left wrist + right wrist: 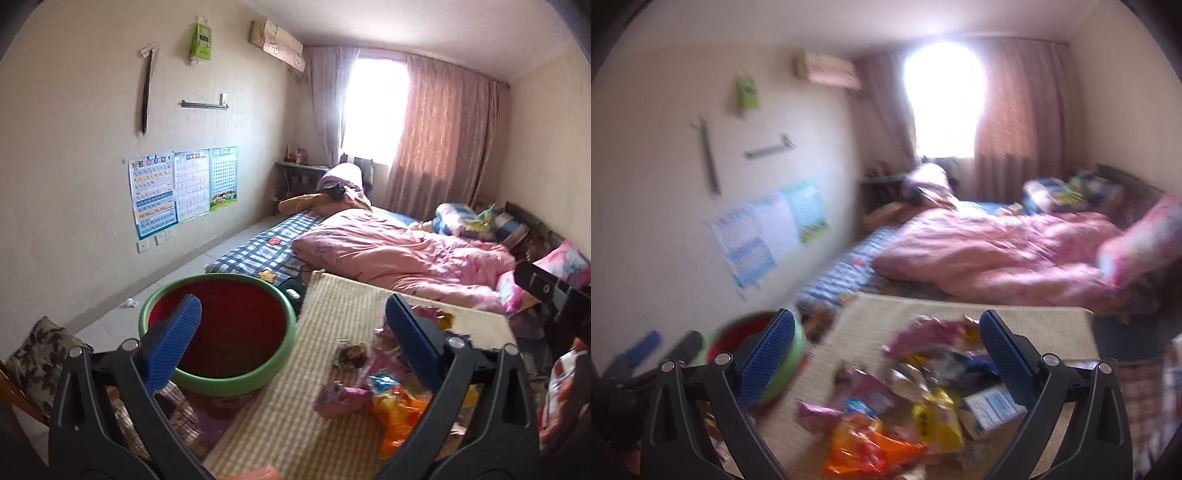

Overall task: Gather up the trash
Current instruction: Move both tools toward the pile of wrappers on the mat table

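A mat-topped table (pixel 343 306) carries a wrapper pile (pixel 905 402) beside the green-rimmed bin (pixel 221 378). Both the left gripper (pixel 293 332) and right gripper (pixel 886 341) gape empty; picking seems unstarted. Next: close on one wrapper.

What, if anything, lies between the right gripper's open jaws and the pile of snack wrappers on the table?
Nothing visible. The right gripper hangs open directly over the snack wrappers, which lie loose on the woven table mat. The green-rimmed bin stands at the table's left edge, its mouth open, with only bare mat between it and the pile.
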`<state>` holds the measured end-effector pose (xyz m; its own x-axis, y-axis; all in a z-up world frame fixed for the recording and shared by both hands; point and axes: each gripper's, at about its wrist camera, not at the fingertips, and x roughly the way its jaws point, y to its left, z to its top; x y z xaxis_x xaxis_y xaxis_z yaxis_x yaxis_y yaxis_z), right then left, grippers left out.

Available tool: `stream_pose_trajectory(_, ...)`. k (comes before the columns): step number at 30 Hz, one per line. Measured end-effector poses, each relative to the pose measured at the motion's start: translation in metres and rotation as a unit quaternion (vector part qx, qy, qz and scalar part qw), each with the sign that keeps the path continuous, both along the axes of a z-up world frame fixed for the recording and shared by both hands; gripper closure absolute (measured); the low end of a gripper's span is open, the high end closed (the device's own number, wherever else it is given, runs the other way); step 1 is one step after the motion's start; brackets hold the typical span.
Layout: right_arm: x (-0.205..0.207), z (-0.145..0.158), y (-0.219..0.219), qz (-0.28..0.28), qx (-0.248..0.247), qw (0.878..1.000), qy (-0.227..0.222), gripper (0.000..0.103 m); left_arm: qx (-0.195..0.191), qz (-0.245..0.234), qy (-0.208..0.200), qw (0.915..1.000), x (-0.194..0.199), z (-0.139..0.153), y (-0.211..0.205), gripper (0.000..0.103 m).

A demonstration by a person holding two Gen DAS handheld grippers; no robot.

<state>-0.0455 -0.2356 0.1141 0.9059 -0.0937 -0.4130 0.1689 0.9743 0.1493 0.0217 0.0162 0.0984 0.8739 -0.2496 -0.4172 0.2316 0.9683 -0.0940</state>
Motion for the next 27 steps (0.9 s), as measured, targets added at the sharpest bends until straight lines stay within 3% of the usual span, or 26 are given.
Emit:
stream_pose_trajectory(4, 0.002, -0.001, 0.003, 0.021, 0.02, 0.999, 0.015, 0.007, -0.037, -0.009, 0.039, 0.9985, 0.0, -0.003, 0.005, 0.005)
stream_pose_trajectory(15, -0.007, -0.001, 0.002, -0.05, -0.046, 0.996, 0.055, 0.007, 0.054, -0.007, 0.039, 0.9977, 0.019, -0.02, -0.016, 0.005)
stream_pose_trajectory(23, -0.015, -0.017, -0.017, -0.029, -0.033, 0.997, 0.065, 0.007, 0.086, 0.02, 0.037, 0.9954, -0.001, -0.028, -0.02, 0.005)
stream_pose_trajectory(27, -0.02, -0.025, -0.014, -0.025, -0.062, 0.996, 0.062, 0.007, 0.105, 0.026, 0.035, 0.9936, -0.012, -0.029, -0.018, 0.005)
